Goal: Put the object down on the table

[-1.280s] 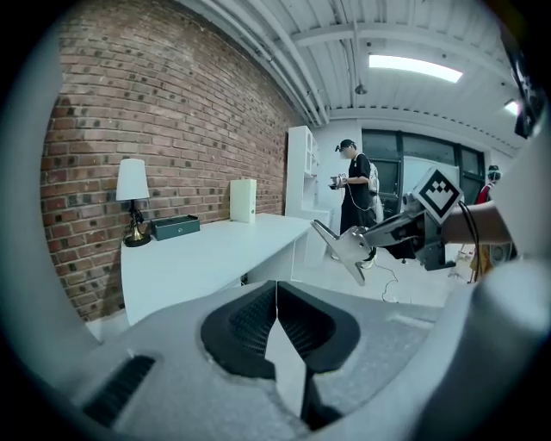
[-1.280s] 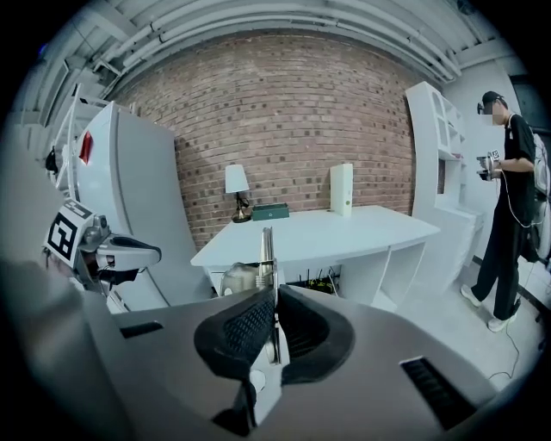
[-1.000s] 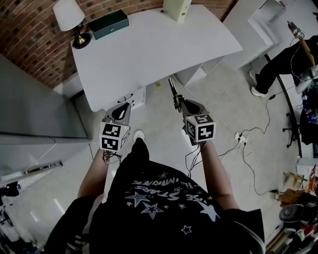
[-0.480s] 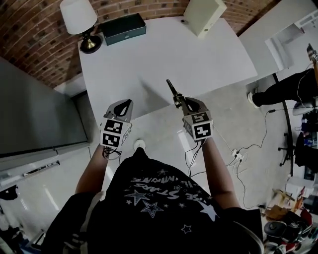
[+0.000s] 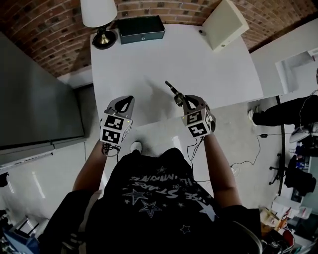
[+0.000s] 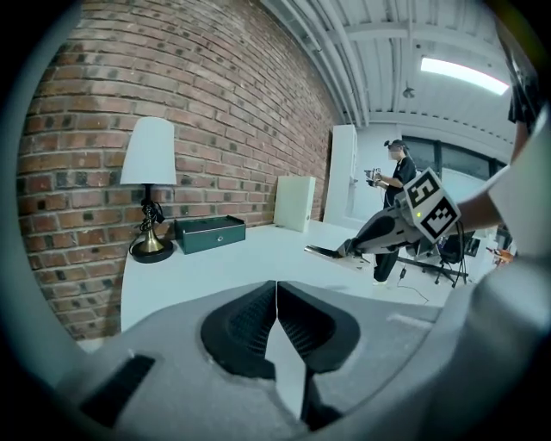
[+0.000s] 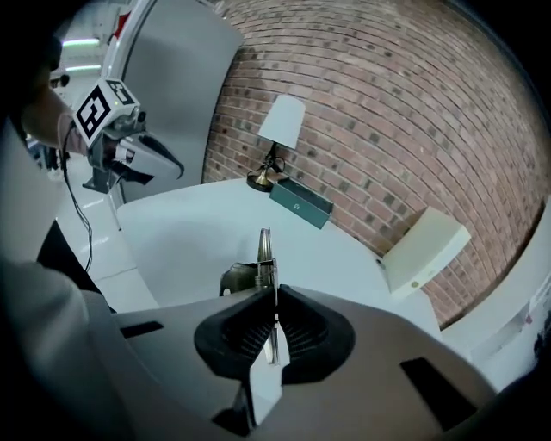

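**Inspector A:** Was any writing or label on record?

**Inspector B:** None was legible. The cubes [image 5: 198,124] on the left gripper [image 5: 128,99] and the right gripper [image 5: 180,99] bore black-and-white square markers and no words. The dark green box [image 5: 140,29] had a small pale fitting on its front, too small to read. The white starred print on the person's black shirt [image 5: 159,198] could not be made out.

**Inspector A:** Materials and shapes?

**Inspector B:** The table [image 5: 213,69] was smooth and white, and stood against a red brick wall [image 5: 44,34]. A lamp [image 5: 98,12] with a white shade and a brass-coloured base stood far left, just beside the box. A cream slab-shaped case [image 5: 224,25] stood far right. Both grippers were grey shells with black ribbed pads.

**Inspector A:** Pose and grip?

**Inspector B:** The left gripper's jaws were together with nothing between them, over the table's near edge. The right gripper was tilted downward and clamped on a thin metal tool [image 5: 171,89]. The tool jutted over the near part of the table and appeared clear of the surface.
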